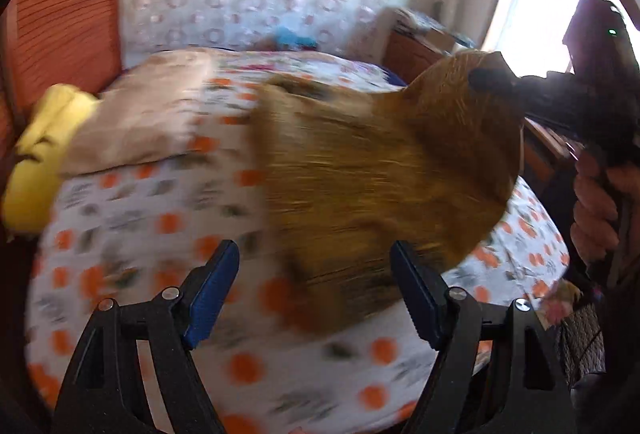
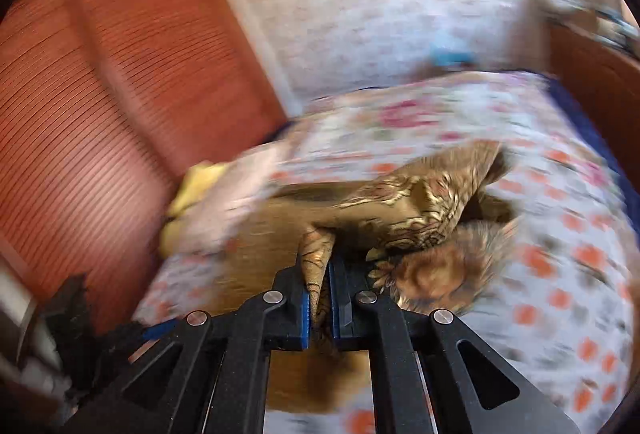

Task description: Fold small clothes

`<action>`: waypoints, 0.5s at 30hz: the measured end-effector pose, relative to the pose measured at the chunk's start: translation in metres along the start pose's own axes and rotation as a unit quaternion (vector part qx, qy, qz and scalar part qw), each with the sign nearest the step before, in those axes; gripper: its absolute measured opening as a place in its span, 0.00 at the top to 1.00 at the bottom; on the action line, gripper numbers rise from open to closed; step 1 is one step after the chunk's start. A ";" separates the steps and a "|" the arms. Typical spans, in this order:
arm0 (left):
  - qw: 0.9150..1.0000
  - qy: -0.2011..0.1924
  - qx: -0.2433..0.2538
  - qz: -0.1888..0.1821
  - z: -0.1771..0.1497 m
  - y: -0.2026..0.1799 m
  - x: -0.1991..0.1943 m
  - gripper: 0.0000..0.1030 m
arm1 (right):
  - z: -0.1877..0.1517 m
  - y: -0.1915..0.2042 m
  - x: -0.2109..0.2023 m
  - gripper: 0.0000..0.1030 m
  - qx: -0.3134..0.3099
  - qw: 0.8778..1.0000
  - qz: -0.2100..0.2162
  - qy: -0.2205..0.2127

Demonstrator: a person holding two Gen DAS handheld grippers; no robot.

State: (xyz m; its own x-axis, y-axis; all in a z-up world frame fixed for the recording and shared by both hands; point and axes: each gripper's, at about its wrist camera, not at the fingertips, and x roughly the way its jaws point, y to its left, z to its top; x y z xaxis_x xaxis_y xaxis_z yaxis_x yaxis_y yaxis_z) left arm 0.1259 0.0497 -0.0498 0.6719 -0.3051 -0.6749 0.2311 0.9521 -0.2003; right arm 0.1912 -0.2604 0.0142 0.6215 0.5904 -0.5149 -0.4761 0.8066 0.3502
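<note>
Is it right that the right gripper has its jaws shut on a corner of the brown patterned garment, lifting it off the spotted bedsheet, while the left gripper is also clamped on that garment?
Not quite. The left gripper is not clamped: its jaws stand wide apart, as the left wrist view shows. The rest holds: the right gripper is shut on a corner of the brown patterned garment, lifting it off the spotted bedsheet.

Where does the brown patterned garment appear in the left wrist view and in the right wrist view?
Left wrist view: the brown garment hangs centre-right above the bed, one corner pinched by the right gripper at upper right.
Right wrist view: the brown garment is at centre, a fold clamped between the pads low in the middle.
Shared landmark: the yellow cloth at the left.
</note>
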 end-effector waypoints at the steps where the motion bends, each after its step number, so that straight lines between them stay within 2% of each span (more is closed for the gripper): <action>1: 1.000 -0.003 -0.009 0.011 -0.002 0.010 -0.006 0.24 | -0.004 0.014 0.014 0.93 -0.001 0.999 0.027 0.017; 3: 0.999 -0.011 -0.034 0.034 -0.010 0.035 -0.022 0.24 | -0.019 0.039 0.044 0.93 -0.007 0.996 0.068 0.065; 5: 0.997 -0.014 -0.055 0.052 -0.017 0.053 -0.031 0.24 | -0.037 0.050 0.063 0.93 -0.009 0.992 0.085 0.092; 6: 0.996 -0.015 -0.062 0.059 -0.020 0.059 -0.035 0.24 | -0.043 0.051 0.071 0.93 -0.010 0.991 0.085 0.106; 9: 0.995 -0.017 -0.069 0.076 -0.024 0.071 -0.040 0.24 | -0.045 0.055 0.079 0.91 -0.023 0.992 0.059 0.110; 11: 0.994 -0.023 -0.069 0.079 -0.023 0.072 -0.042 0.24 | -0.044 0.063 0.080 0.80 -0.042 0.990 0.057 0.121; 13: 0.995 -0.027 -0.066 0.075 -0.019 0.073 -0.042 0.24 | -0.043 0.075 0.075 0.61 -0.077 0.988 0.058 0.124; 15: 0.995 -0.034 -0.061 0.069 -0.014 0.067 -0.040 0.24 | -0.040 0.084 0.065 0.56 -0.098 0.987 0.058 0.116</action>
State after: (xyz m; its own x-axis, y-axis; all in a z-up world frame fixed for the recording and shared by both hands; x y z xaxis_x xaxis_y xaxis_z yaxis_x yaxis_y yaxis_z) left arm 0.1046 0.1262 -0.0455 0.7379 -0.1682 -0.6536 0.0497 0.9794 -0.1959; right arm 0.1671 -0.1551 -0.0211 0.4078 0.6375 -0.6537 -0.6613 0.6999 0.2700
